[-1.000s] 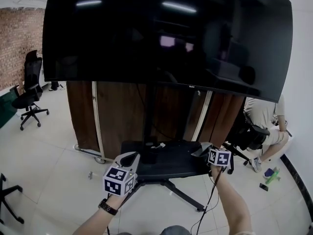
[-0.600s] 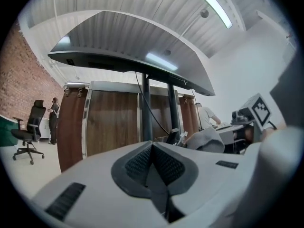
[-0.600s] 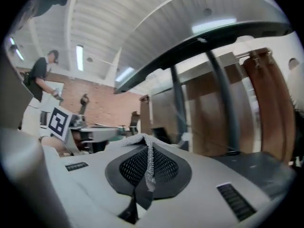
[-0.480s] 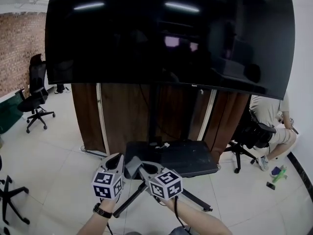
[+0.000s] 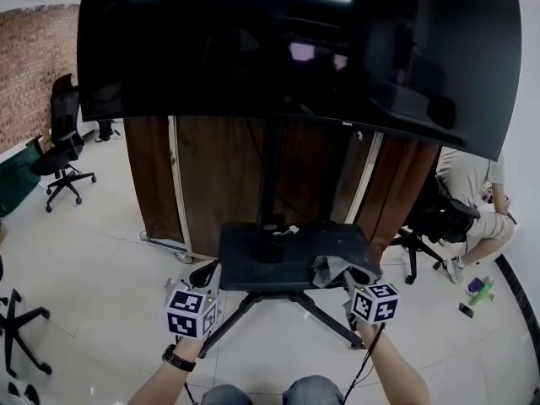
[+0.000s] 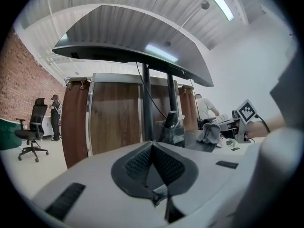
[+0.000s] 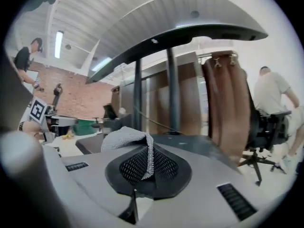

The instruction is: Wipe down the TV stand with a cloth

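Right claw [image 5: 349,277] was shut on the grey cloth [image 5: 331,268]. One fold was pinched between its pads, and the rest lay bunched on the TV stand [image 5: 253,260] shelf at the front right corner. Left claw [image 5: 205,275] had its jaws together on nothing and hovered just off the shelf's front left corner. A small dark holder [image 5: 272,249] stood mid-shelf by the pole.

Step in hand, as judged: wiping the shelf, right end. The next move would call for pressing the cloth flat and drawing it left along the front edge, steering round the holder.
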{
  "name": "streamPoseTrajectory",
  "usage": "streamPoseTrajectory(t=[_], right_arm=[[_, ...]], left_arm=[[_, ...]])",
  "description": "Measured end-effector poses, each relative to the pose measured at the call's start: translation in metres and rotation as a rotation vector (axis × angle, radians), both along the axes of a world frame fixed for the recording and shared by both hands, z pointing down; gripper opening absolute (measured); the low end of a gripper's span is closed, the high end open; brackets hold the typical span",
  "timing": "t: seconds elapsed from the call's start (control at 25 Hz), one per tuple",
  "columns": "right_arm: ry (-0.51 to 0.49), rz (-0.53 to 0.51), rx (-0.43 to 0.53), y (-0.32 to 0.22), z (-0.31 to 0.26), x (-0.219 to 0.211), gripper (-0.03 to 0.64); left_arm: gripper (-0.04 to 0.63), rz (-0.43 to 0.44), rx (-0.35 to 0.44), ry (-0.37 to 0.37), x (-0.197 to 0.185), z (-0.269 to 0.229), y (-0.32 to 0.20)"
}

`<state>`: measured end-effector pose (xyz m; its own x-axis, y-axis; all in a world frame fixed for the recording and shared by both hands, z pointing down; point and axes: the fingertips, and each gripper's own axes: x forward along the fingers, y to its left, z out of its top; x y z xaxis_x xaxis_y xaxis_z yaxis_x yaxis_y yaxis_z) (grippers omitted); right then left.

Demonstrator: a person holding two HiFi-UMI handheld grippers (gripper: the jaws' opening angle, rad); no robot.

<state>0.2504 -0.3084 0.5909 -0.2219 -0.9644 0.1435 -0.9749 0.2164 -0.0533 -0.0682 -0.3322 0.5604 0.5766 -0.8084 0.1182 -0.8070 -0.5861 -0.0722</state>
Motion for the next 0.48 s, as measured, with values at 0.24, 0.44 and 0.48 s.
streamPoseTrajectory(t=[0.24, 0.44, 0.48], right_arm=[[0.059, 0.433, -0.037, 0.066, 0.029, 0.195, 0.011], [0.028, 0.194, -0.052, 0.101, 0.107, 0.083, 0.012], [0.017, 0.131, -0.065, 0.096, 0.129, 0.048, 0.012]], left_arm=[[0.026, 0.074, -0.016, 0.018, 0.032, 0.013, 0.013], [0.026, 0.077, -0.022, 0.025, 0.018, 0.065, 0.047], [0.026, 0.059, -0.045, 0.02, 0.01, 0.084, 0.049]])
